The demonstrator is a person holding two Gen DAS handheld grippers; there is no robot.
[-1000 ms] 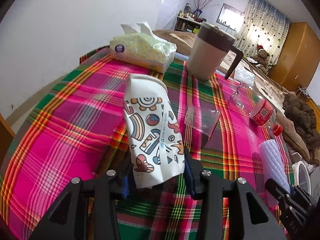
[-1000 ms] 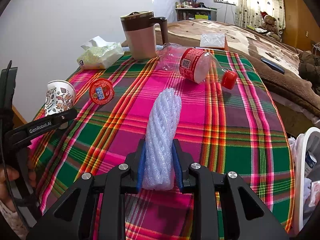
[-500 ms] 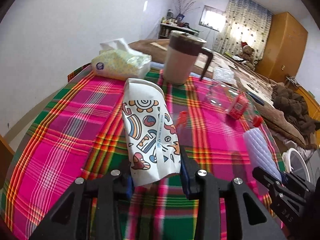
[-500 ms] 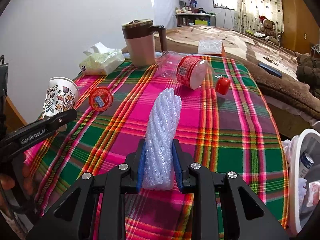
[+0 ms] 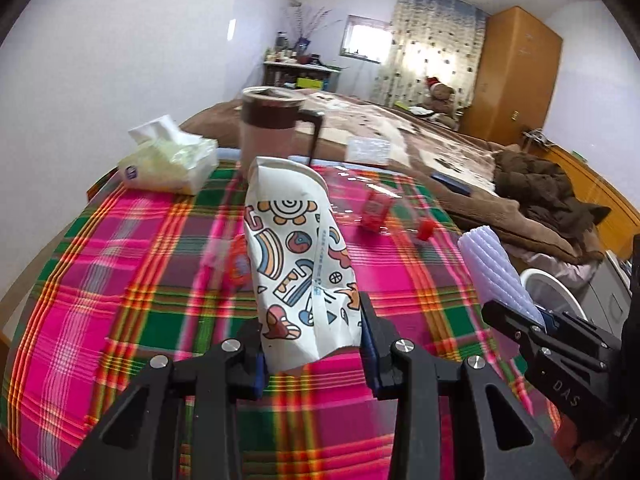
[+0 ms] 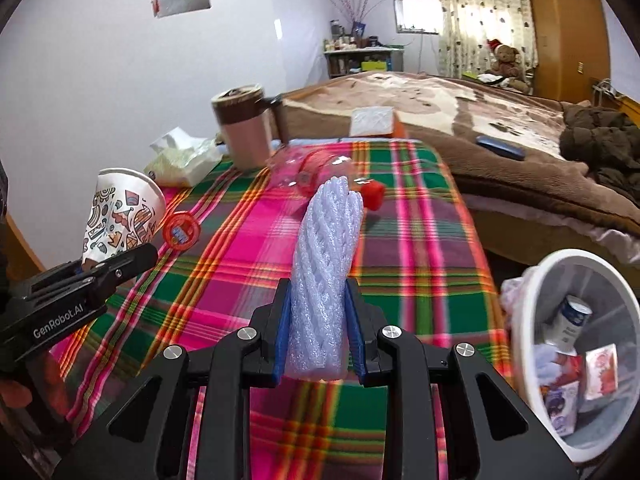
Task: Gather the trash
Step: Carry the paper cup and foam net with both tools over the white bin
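Observation:
My left gripper (image 5: pixel 312 344) is shut on a patterned paper cup (image 5: pixel 298 264), squashed between the fingers and held above the plaid tablecloth (image 5: pixel 120 280). The cup also shows at the left of the right wrist view (image 6: pixel 120 216). My right gripper (image 6: pixel 318 332) is shut on a white foam net sleeve (image 6: pixel 324 268), which also shows in the left wrist view (image 5: pixel 496 272). A white trash bin (image 6: pixel 532 300) with several bits of packaging inside stands beside the table at the lower right.
On the table lie a clear plastic bottle with red label and cap (image 6: pixel 320 168), a small red-rimmed cup (image 6: pixel 181 232), a brown lidded mug (image 6: pixel 244 132) and a tissue pack (image 5: pixel 168 160). A bed with a brown blanket (image 6: pixel 480 120) lies behind.
Both grippers have risen and drawn back toward the right with their loads. The trash bin has come much further into the right wrist view.

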